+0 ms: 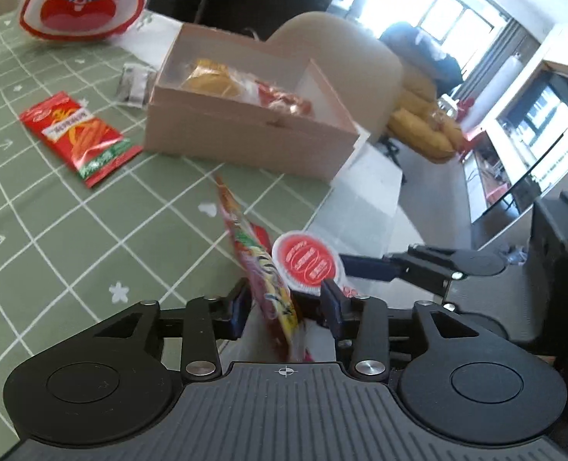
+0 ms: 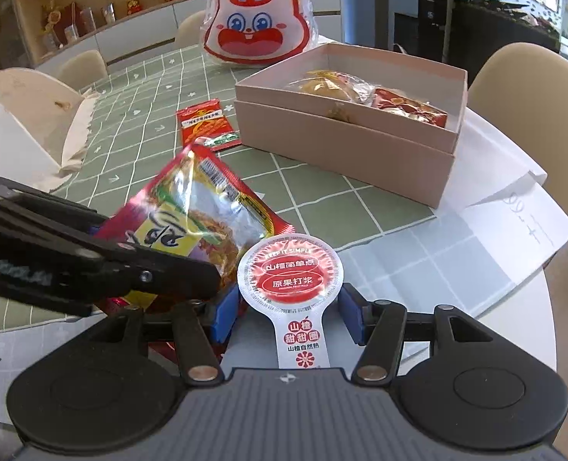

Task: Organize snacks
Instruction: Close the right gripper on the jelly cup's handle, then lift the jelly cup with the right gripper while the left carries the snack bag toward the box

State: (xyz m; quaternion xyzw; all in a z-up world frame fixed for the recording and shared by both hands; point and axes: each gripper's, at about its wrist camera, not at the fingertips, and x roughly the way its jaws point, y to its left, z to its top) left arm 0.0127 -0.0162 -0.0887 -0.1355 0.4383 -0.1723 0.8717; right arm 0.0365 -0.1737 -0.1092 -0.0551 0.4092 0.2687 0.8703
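Observation:
My left gripper (image 1: 286, 305) is shut on a red and yellow snack packet (image 1: 263, 269), held edge-on above the table; the packet also shows in the right wrist view (image 2: 199, 215). My right gripper (image 2: 284, 309) is shut on a round red-lidded hawthorn cup (image 2: 289, 272), which also shows in the left wrist view (image 1: 307, 261). The two grippers are side by side near the table's front edge. The pink box (image 2: 345, 142) ahead holds several wrapped snacks (image 2: 330, 86). A red carrot-stick packet (image 1: 78, 136) lies flat on the green cloth left of the box (image 1: 245, 134).
A rabbit-face bag (image 2: 259, 25) stands behind the box. A small grey sachet (image 1: 132, 84) lies by the box's left end. White paper (image 2: 507, 215) hangs over the table's right edge. A beige chair (image 2: 533, 115) stands on the right. A white carton (image 2: 15, 138) sits on the left.

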